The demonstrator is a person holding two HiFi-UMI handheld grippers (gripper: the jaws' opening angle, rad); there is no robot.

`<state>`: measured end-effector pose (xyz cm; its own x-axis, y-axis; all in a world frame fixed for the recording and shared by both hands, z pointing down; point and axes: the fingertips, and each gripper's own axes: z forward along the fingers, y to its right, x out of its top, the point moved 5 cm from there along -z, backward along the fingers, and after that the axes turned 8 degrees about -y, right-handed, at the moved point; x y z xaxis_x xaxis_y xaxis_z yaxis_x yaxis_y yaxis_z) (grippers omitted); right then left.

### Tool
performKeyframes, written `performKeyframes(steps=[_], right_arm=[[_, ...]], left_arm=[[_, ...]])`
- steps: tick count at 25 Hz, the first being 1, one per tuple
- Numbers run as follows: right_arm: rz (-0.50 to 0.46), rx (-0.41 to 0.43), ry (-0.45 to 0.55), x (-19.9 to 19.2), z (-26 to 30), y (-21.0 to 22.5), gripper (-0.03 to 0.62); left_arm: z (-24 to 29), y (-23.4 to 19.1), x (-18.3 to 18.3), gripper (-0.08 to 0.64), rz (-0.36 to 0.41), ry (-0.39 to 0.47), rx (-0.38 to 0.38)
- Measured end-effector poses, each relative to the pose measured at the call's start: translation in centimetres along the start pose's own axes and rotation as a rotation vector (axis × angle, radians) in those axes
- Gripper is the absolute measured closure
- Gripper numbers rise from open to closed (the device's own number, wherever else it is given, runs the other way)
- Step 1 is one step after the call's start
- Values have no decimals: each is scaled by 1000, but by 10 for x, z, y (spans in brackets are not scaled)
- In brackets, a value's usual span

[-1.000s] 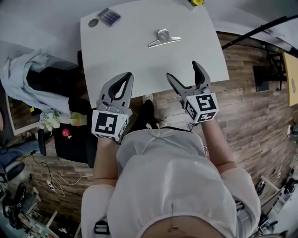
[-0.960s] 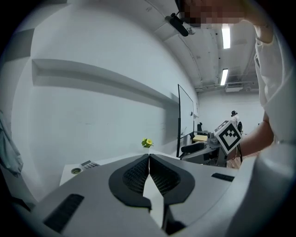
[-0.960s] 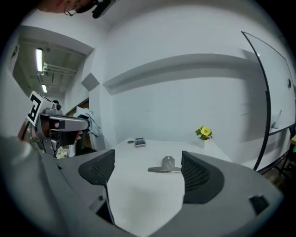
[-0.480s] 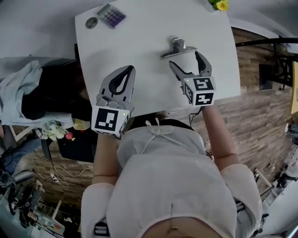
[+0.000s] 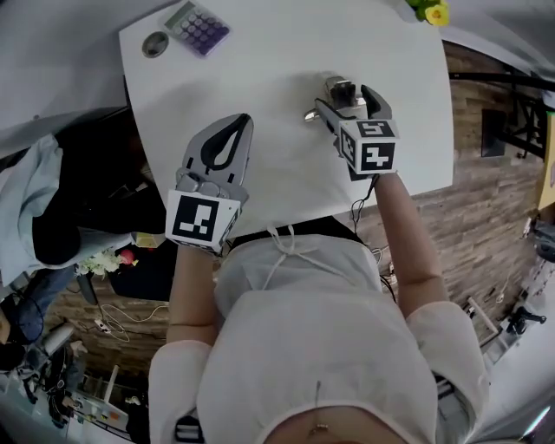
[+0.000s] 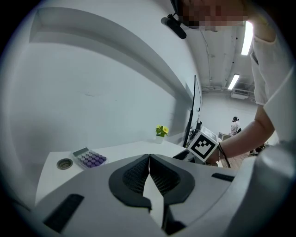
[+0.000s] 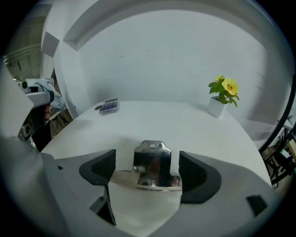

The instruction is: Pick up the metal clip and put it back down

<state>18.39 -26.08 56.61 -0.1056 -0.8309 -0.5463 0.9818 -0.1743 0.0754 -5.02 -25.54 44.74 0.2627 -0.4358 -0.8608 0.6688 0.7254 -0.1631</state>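
The shiny metal clip (image 7: pixel 151 166) lies on the white table (image 5: pixel 260 61), its handle pointing away from me. My right gripper (image 7: pixel 147 171) is open, its two dark pads either side of the clip with gaps on both sides. In the head view the clip (image 5: pixel 336 89) peeks out between the right gripper's (image 5: pixel 349 98) jaws. My left gripper (image 5: pixel 225 143) hovers over the table's near left part, jaws shut with nothing between them; its own view shows the pads (image 6: pixel 138 173) pressed together.
A purple-keyed calculator (image 5: pixel 198 24) and a small round disc (image 5: pixel 154 43) sit at the table's far left corner. A yellow flower in a white pot (image 7: pixel 222 95) stands at the far right. The table's near edge runs just behind both grippers, above dark clutter on the floor.
My right gripper has moved forward over the table until its open jaws straddle the clip. The left gripper shifted forward only slightly.
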Motion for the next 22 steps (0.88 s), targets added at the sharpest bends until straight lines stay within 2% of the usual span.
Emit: performKeyframes(steps=[2,11,18,22], right_arm=[[-5,-13,-20,-1,9,2,190],[50,-54,-93,-4,23,6,284],[45,-50,-136,-4,25,4,296],[38,-24,-118,-2,21,0,296]], left_arm=[[7,-2,-4,540,-1,-15,-13],[15,-6,-10,540,-21,-64,-25],[7,-11,-7,540,-11,-39,-3],[0,-8,-1,540,-4,-39,3]])
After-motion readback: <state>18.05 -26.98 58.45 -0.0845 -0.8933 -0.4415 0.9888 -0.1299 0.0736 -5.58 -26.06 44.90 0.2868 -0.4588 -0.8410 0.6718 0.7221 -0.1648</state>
